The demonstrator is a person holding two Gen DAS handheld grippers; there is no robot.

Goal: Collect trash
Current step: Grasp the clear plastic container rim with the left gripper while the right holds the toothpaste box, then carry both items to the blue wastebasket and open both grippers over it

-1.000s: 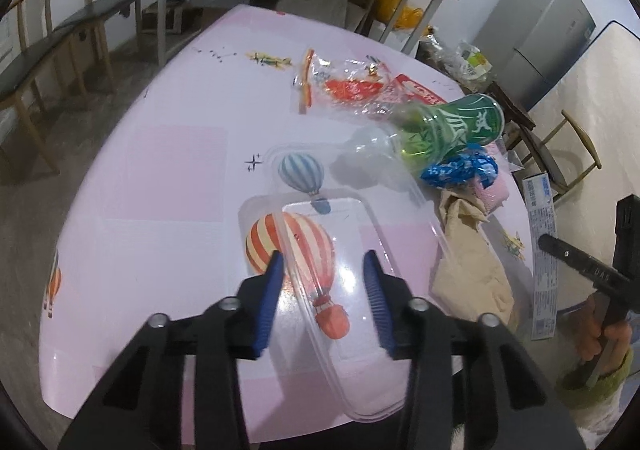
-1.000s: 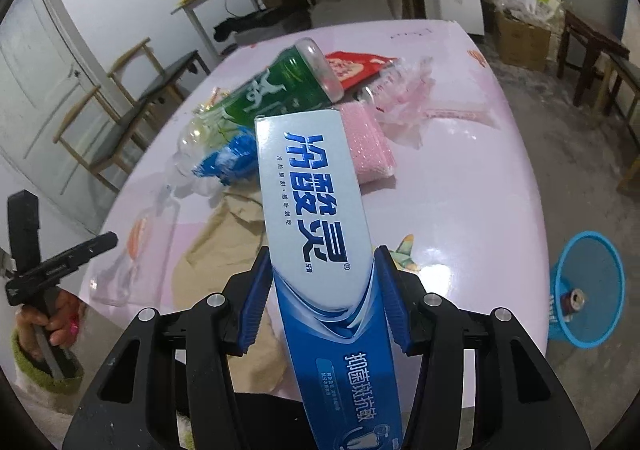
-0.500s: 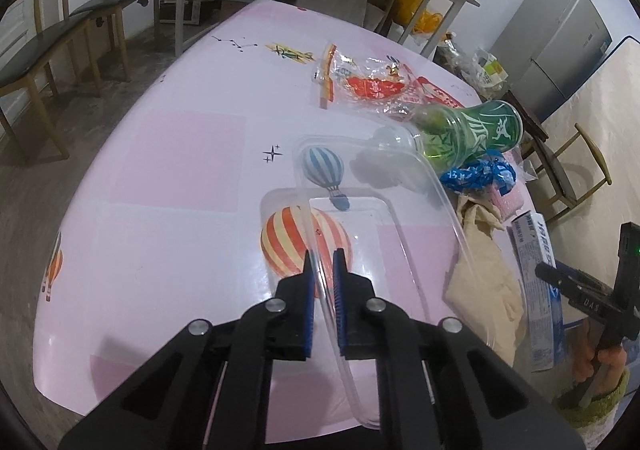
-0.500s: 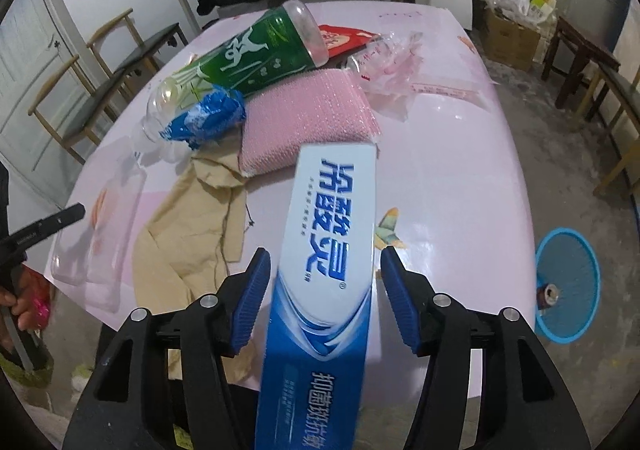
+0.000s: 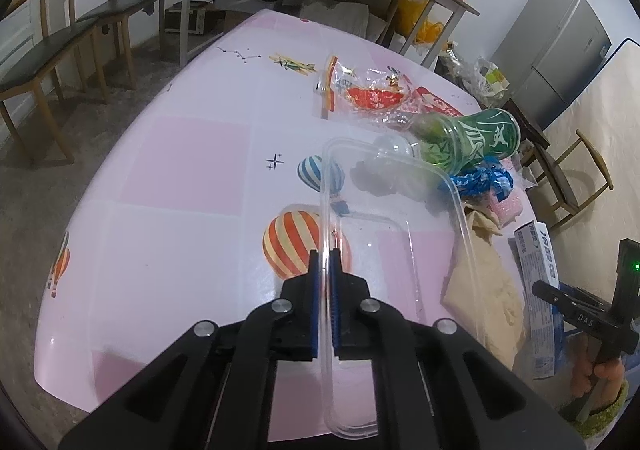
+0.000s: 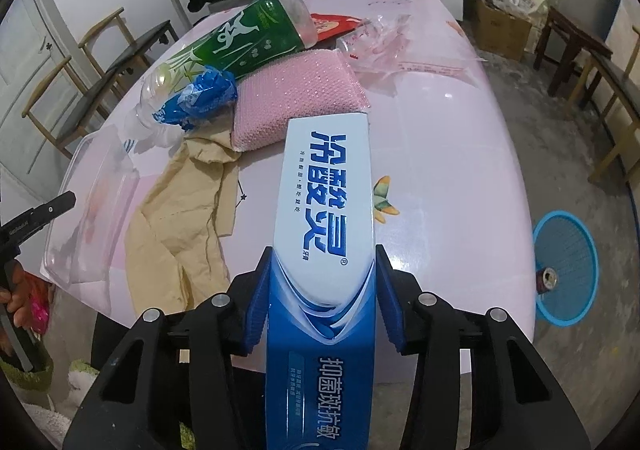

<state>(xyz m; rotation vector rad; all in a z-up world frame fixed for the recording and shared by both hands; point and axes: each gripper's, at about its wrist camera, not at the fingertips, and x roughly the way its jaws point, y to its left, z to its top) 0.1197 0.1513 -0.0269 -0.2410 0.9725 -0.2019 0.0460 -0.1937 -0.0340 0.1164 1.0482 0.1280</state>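
A clear plastic tray (image 5: 404, 210) lies on the pink table (image 5: 180, 170), and my left gripper (image 5: 325, 255) is shut on its near rim. The tray's left wall stands up between the blue pads. A blue and white toothpaste box (image 6: 326, 186) sits lengthwise between my right gripper's (image 6: 324, 250) jaws, which are closing, with both pads against its sides. The box's far end points toward a pink sponge (image 6: 296, 98). The same box (image 5: 540, 282) shows at the table's right edge in the left wrist view.
A green bottle (image 6: 248, 38), a crumpled blue wrapper (image 6: 200, 98), a beige cloth (image 6: 180, 210), clear snack wrappers (image 6: 380, 46) and a red packet (image 6: 328, 24) lie mid-table. A blue bin (image 6: 568, 270) holding a can stands on the floor to the right. Chairs line the left wall.
My left jaws came together on the tray's rim, and the tray's side now stands upright. My right jaws widened around the toothpaste box, then narrowed onto it again.
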